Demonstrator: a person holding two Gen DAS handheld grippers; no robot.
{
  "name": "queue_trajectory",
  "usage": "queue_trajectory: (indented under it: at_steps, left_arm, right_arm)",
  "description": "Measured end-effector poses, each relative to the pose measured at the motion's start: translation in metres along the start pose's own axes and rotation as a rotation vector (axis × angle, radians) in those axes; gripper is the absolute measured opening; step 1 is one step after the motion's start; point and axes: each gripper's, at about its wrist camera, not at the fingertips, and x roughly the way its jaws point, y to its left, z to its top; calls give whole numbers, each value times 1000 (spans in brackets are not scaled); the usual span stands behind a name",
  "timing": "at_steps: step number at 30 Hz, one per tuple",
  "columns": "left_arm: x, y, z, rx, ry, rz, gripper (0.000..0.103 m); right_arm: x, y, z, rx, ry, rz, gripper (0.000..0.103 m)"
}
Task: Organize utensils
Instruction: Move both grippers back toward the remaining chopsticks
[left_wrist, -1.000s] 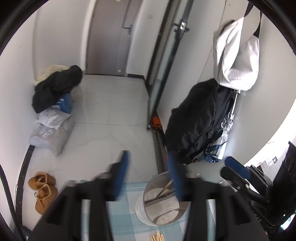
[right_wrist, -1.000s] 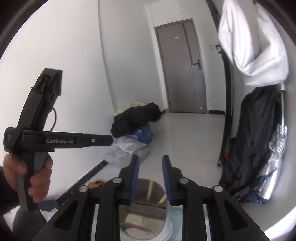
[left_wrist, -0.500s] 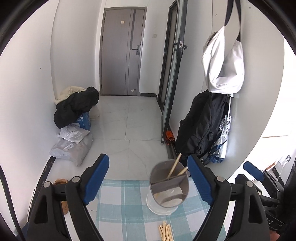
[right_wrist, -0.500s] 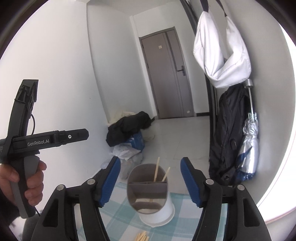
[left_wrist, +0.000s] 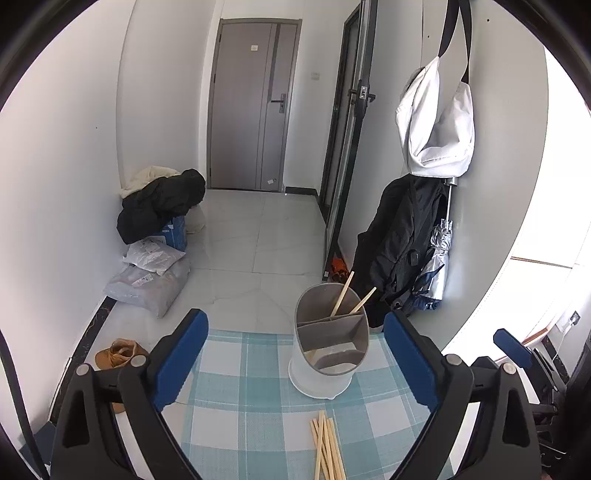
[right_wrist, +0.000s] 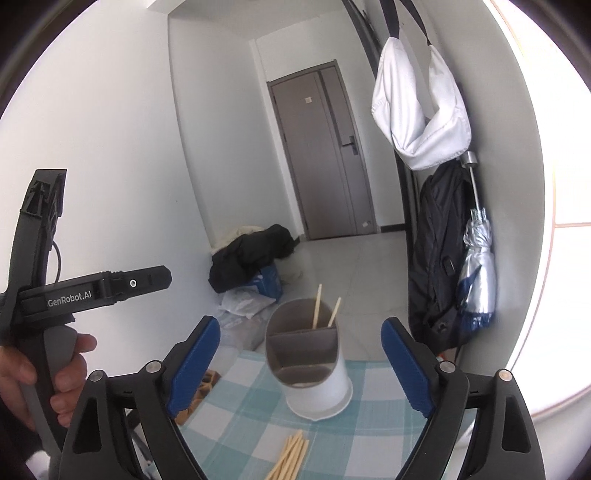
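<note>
A white utensil holder (left_wrist: 327, 354) with grey dividers stands on the blue checked tablecloth (left_wrist: 240, 406); it also shows in the right wrist view (right_wrist: 314, 373). Two wooden chopsticks (left_wrist: 345, 293) stand in its far compartment. A bundle of several chopsticks (left_wrist: 327, 448) lies on the cloth in front of it, also seen in the right wrist view (right_wrist: 290, 458). My left gripper (left_wrist: 295, 365) is open and empty, above the cloth before the holder. My right gripper (right_wrist: 301, 363) is open and empty, framing the holder.
The table ends just behind the holder; beyond is tiled floor (left_wrist: 258, 240). A black jacket and umbrella (left_wrist: 410, 243) hang at the right wall. Bags and clothes (left_wrist: 155, 236) lie at the left wall. The hand-held left gripper body (right_wrist: 48, 302) shows at left in the right wrist view.
Both grippers opened wide from a narrow gap and pulled back and up from the holder. Two chopsticks now stand in the holder, and the loose bundle has come into view.
</note>
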Motion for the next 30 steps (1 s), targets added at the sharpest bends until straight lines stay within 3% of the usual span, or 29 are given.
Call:
queue_trajectory:
  at_steps: [6, 18, 25, 30]
  left_arm:
    - [0, 3, -18, -2, 3, 13, 95]
    - [25, 4, -65, 26, 84, -16, 95]
    - [60, 14, -87, -23, 224, -40, 95]
    - [93, 13, -106, -16, 370, -66, 95]
  right_arm:
    - [-4, 4, -20, -5, 2, -26, 103]
    - [10, -1, -62, -6, 83, -64, 103]
    - [19, -12, -81, -3, 130, -90, 103]
    - [28, -23, -91, 43, 180, -115, 103]
